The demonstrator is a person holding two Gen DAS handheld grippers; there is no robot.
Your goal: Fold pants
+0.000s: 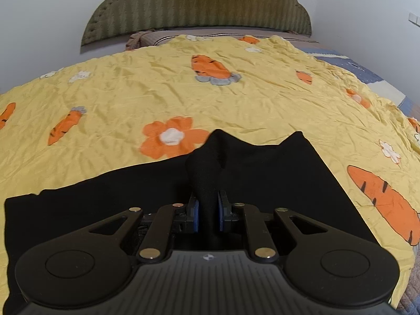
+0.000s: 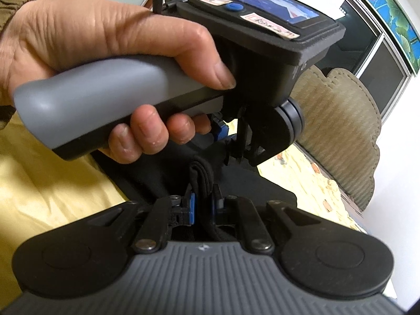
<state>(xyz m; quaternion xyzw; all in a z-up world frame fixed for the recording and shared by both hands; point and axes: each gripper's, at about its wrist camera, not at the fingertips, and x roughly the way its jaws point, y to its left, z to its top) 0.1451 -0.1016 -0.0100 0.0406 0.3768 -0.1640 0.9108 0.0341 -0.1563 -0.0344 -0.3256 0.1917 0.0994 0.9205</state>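
Black soft-knit pants [image 1: 262,183] lie on a wrinkled yellow bedspread printed with orange carrots and flowers [image 1: 131,92], the cloth reaching away toward the left edge of the left wrist view and ending in a squarer corner on the right, so the long axis appears to run sideways across the bed. At the middle of that view the left gripper [image 1: 208,207] has its blue-padded fingers [image 1: 195,210] pressed onto a raised ridge of the black cloth, which rises ahead of them.

Moving to the right wrist view, the person's bare left hand [image 2: 105,52] wraps the grey handle of the other tool directly ahead, very near. Below it the right gripper [image 2: 204,204] pinches a folded, seamed edge of the pants between its own blue pads.

Both tools hold cloth close together, one just in front of the other. My judgement: the next move likely carries the pinched edge along the garment's length, both hands travelling together.
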